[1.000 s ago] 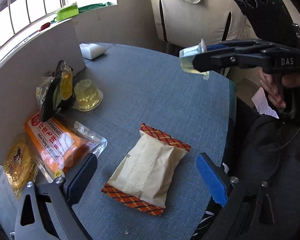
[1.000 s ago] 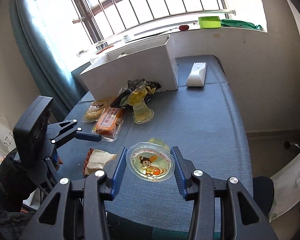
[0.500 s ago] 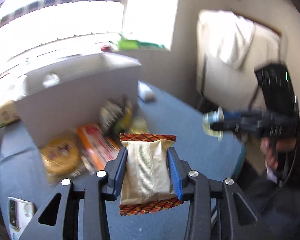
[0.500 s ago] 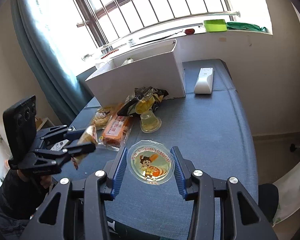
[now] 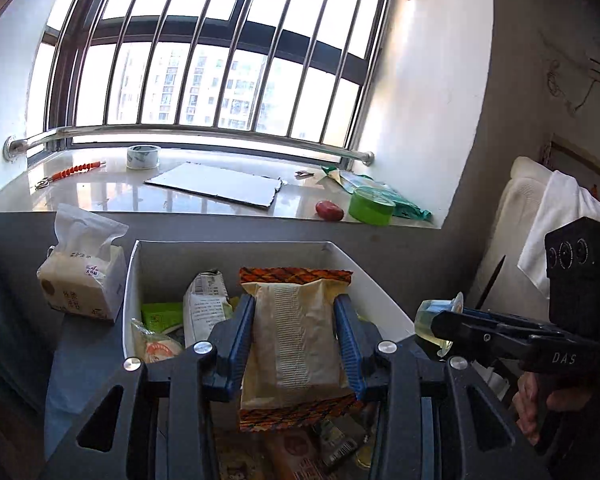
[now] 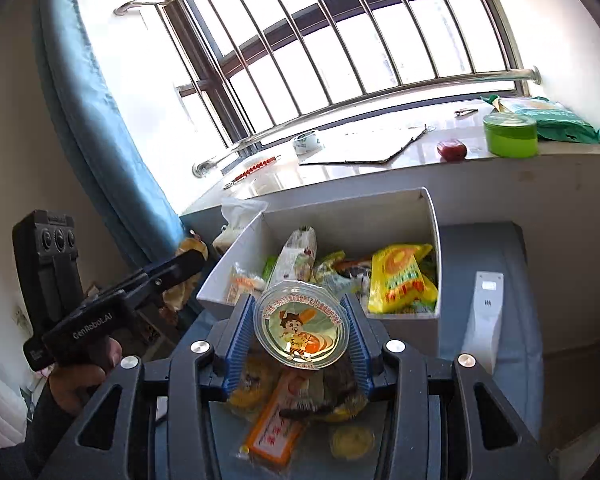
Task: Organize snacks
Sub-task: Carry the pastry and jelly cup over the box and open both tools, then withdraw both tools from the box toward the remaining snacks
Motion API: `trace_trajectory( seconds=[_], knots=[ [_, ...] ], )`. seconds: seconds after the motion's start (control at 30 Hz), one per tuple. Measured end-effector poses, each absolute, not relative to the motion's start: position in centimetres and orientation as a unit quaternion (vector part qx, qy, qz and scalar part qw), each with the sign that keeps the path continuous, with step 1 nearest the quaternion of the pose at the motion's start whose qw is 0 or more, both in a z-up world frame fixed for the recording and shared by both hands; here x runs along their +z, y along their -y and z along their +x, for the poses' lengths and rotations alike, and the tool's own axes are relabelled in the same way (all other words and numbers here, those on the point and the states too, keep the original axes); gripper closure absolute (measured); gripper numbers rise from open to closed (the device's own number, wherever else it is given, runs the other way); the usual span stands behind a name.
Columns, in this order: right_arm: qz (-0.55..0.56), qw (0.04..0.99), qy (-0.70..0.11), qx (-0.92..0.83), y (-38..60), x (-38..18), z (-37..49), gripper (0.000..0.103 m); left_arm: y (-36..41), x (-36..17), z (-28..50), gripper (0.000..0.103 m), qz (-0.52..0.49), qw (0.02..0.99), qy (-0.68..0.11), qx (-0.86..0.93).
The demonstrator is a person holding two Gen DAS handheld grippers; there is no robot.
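My left gripper is shut on a beige snack packet with red patterned ends, held just in front of the white box, which holds several snack packets. My right gripper is shut on a clear jelly cup with a cartoon lid, above the table in front of the same white box. The right gripper with its cup shows at right in the left wrist view. The left gripper shows at left in the right wrist view. An orange packet, a dark bag and a second jelly cup lie on the table below.
A tissue pack stands left of the box. A white remote lies right of it on the blue table. The windowsill behind holds tape, cardboard, a red object and a green tub. A blue curtain hangs at left.
My left gripper closed on the beige packet, lifted it off the table and swung it toward the white box. My right gripper carried the jelly cup closer to the box.
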State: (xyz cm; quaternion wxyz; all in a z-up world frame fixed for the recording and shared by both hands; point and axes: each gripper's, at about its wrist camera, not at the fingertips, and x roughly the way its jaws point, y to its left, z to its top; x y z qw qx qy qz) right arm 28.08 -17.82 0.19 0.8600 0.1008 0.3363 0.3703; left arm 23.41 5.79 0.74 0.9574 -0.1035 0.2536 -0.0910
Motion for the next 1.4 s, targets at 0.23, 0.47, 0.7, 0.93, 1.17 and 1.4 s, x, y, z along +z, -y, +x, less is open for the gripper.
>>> trace_trajectory(
  seconds=[0.23,0.47,0.7,0.93,1.17,1.4],
  knots=[
    [0.114,0.857,-0.369,0.341,14.4,-0.2,35.2,0.055,-8.0,-1.4,29.8,0.058,-0.106,0.950,-0.292,-0.038],
    [0.159,0.864,-0.328,0.347,15.7,0.5,35.8,0.000,-9.4,-2.0,29.2,0.000,-0.133,0.933,-0.334,-0.025],
    [0.141,0.880,-0.310,0.332,16.7,2.0,34.5,0.000,-9.0,0.5,26.1,0.000,-0.115,0.946,-0.301,-0.027],
    [0.131,0.877,-0.289,0.362,18.7,2.3,29.7,0.000,-7.1,2.6,20.2,0.000,-0.075,0.962,-0.261,-0.044],
    [0.126,0.866,-0.288,0.390,21.9,-0.3,21.5,0.000,-5.0,2.1,11.7,0.000,-0.065,0.972,-0.220,-0.053],
    [0.129,0.867,-0.307,0.370,24.6,-4.6,15.3,0.000,-2.8,-1.4,5.4,0.000,-0.067,0.971,-0.222,-0.048]
  ],
)
